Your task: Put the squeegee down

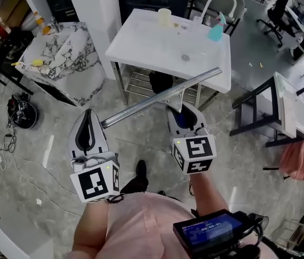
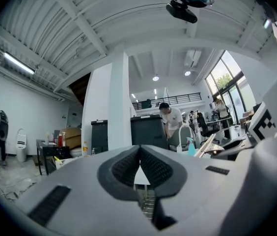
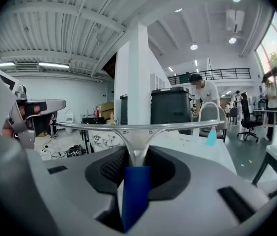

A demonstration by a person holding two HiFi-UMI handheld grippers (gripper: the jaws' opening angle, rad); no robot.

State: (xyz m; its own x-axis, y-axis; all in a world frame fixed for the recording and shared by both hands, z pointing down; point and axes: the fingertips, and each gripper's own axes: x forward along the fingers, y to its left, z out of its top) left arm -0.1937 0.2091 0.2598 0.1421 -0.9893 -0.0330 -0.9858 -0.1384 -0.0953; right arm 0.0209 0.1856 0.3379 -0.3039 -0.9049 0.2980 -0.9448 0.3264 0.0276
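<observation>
My right gripper [image 1: 182, 114] is shut on the squeegee's blue handle [image 3: 136, 195]. The squeegee [image 1: 163, 97] has a long metal blade bar that runs slantwise in front of both grippers in the head view. In the right gripper view the bar [image 3: 133, 128] lies level across the jaws. It hangs in the air just short of the white sink table's near edge [image 1: 141, 63]. My left gripper [image 1: 89, 117] is beside the bar's left end and apart from it. Its jaws [image 2: 139, 157] are shut, with nothing between the pads.
On the white sink table stand a curved faucet [image 1: 219, 1], a pale cup [image 1: 164, 16] and a teal spray bottle [image 1: 216, 31]. A marble basin [image 1: 60, 58] stands at left, another white basin on a black stand [image 1: 289, 107] at right. A person [image 3: 203, 93] stands behind the table.
</observation>
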